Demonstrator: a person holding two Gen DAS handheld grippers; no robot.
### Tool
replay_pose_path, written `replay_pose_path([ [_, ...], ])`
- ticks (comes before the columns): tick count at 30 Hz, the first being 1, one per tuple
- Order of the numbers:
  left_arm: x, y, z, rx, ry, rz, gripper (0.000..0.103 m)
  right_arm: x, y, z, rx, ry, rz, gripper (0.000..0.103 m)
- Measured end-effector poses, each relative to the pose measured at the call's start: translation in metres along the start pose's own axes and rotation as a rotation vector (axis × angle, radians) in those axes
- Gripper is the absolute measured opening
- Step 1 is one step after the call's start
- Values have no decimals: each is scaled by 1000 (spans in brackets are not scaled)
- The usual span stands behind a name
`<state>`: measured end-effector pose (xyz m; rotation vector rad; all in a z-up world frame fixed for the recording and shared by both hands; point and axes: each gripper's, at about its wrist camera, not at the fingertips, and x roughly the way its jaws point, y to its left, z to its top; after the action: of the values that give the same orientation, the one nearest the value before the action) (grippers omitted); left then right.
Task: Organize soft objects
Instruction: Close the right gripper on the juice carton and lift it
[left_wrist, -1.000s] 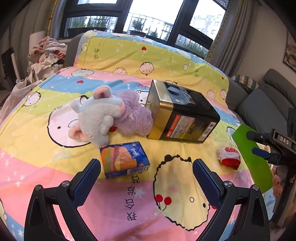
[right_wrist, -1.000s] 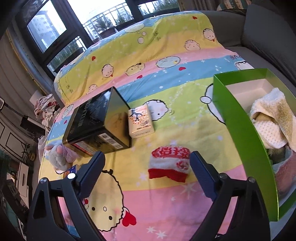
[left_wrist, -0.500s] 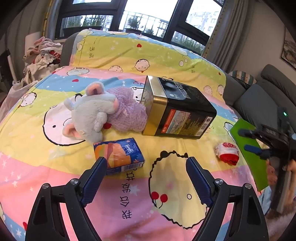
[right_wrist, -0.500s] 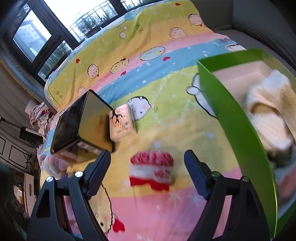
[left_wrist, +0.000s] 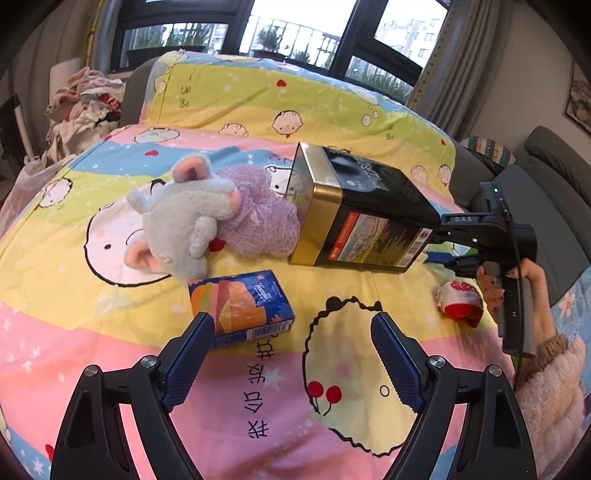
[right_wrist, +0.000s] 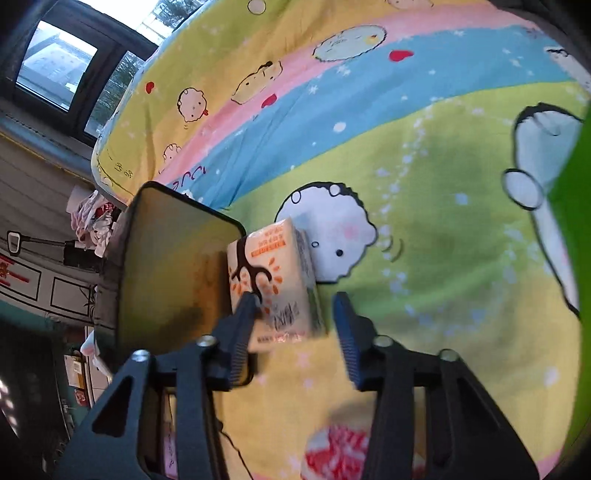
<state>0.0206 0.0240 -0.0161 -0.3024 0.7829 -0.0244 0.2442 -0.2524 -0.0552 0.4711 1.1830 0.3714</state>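
On the cartoon blanket (left_wrist: 258, 110), from the left, lay a grey plush (left_wrist: 181, 225) against a purple cloth (left_wrist: 262, 229), with a blue tissue pack (left_wrist: 240, 308) in front of them. The left gripper (left_wrist: 291, 349) hung just short of that pack, jaws wide and holding nothing. Right of the cloth lay a black tin (left_wrist: 362, 218). Past it, a red-and-white sock (left_wrist: 460, 302) sat below the right gripper (right_wrist: 295, 314). In the right wrist view its jaws had just been closing to a narrow gap around the near end of a white tissue pack (right_wrist: 273, 284) beside the tin; the left finger (right_wrist: 242, 328) overlapped the pack, but whether the pads pressed it I could not tell. A green box (right_wrist: 572, 258) edged the far right.
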Motion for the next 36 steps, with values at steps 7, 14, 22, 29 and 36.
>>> replay_pose_path([
  [7,-1,-3,-1,10,5,-18,87,-18,-4,-11,34,-48,15,17],
  [14,-6,-14,-3,15,38,-127,87,-77,5,-56,2,-123,35,18],
  [22,-5,-28,-12,53,85,-122,87,-61,55,-122,-160,10,143,19],
  [29,2,-24,-14,29,126,-144,79,-21,70,-134,-215,122,103,24],
  [36,14,-30,-18,1,167,-221,72,-30,58,-125,-168,88,142,52],
])
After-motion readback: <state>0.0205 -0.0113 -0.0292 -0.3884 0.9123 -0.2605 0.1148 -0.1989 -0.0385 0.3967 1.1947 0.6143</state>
